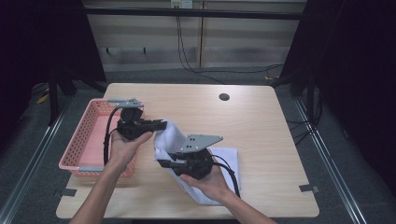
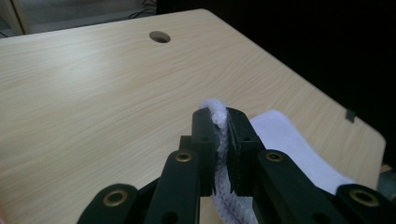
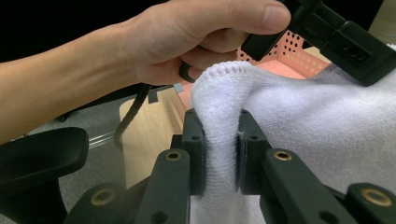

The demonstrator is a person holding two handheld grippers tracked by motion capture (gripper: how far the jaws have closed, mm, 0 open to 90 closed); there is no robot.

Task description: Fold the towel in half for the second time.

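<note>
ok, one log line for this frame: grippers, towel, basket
left gripper: shut on white towel | right gripper: shut on towel edge | towel: partly lifted, rest on table | pink basket: at table's left

Left gripper (image 1: pixel 161 124) centre-left of high view, held in left hand (image 1: pixel 123 147), pointing right, fingers (image 2: pixel 204 135) clamped tight. Right gripper (image 1: pixel 161 163) lower centre, cradled from below by right hand (image 1: pixel 210 182), pointing left, fingers (image 3: pixel 194 140) pinched closed. Both forearms entering from bottom edge.

High overview, two close tool views
</note>
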